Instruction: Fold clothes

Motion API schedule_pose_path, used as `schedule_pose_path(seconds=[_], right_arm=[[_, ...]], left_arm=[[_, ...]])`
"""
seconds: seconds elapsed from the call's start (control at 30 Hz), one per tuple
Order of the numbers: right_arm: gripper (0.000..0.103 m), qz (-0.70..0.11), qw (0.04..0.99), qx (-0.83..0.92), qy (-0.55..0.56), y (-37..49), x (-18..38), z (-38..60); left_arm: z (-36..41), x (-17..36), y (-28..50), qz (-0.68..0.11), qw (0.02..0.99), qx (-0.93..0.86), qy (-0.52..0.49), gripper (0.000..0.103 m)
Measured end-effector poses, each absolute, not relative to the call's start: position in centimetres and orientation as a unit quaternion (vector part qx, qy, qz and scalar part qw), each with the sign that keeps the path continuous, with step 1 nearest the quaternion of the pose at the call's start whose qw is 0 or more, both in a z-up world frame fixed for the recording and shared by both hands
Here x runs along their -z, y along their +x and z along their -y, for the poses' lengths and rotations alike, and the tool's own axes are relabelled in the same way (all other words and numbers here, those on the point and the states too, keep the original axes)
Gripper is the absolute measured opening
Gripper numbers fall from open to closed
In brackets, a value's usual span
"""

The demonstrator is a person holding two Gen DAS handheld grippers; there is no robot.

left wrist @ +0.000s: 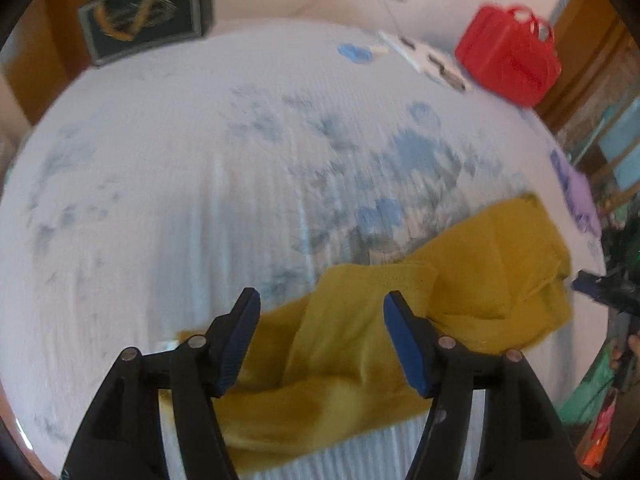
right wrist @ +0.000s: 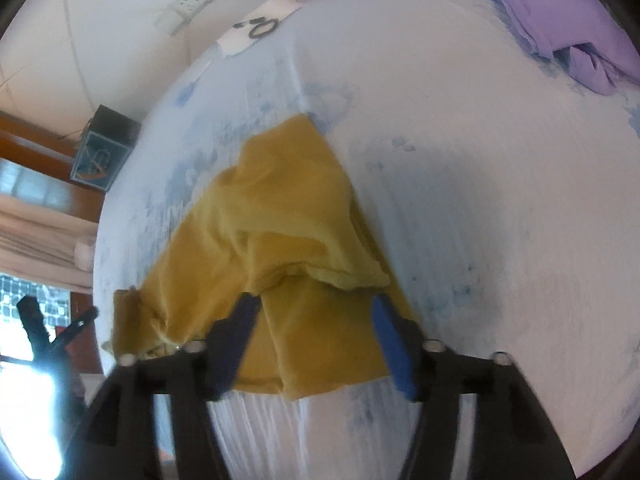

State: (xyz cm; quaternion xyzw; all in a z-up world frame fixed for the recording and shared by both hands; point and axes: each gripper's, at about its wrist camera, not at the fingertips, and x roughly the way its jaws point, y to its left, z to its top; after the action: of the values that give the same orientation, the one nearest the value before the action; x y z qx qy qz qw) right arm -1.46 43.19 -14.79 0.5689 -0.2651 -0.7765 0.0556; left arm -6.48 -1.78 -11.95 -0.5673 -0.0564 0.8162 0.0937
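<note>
Hovering over a round table (left wrist: 160,152) with a pale blue-smudged cover, both grippers pointed steeply down at a mustard-yellow garment (left wrist: 400,328) lying crumpled near the table's near edge. Left gripper (left wrist: 320,336) had its jaws apart, nothing pinched; the blue pads stood clear above the cloth, which lay under and ahead of the gap and spread off to that gripper's right. Right gripper (right wrist: 316,344) was likewise spread, pads not pressing on anything; the yellow garment (right wrist: 280,240) sat directly below and ahead of it, running away up and to its left, with one folded-over flap just beyond the fingertips. Neither pair of jaws gripped the fabric, so the garment lay loose on the table, probably let go there to be flattened or re-grasped at a better edge. It was bunched, with layers overlapping unevenly, so the fold looked unfinished, early-to-mid in my judgement. The other gripper showed at the edge of each wrist view, well off to the side. A lilac cloth (right wrist: 560,36) lay far ahead and right of the right gripper, apart from the yellow one. A red bag (left wrist: 508,56) sat at the far rim, well clear.
</note>
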Motion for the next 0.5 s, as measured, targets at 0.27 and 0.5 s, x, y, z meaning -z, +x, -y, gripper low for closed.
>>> schedule_pose_path(seconds=[0.27,0.5], right_arm=[[0.072,0.252,0.032,0.785,0.565,0.0,14.2,-43.4],[0.083,0.270,0.012,0.794,0.544,-0.5,13.6,-44.3]], left_arm=[[-1.5,15.5,-5.4,-0.003,0.126,-0.798,-0.590,0.030],[-0.5,12.6,-4.8,-0.014,0.113,-0.825,-0.554,0.008]])
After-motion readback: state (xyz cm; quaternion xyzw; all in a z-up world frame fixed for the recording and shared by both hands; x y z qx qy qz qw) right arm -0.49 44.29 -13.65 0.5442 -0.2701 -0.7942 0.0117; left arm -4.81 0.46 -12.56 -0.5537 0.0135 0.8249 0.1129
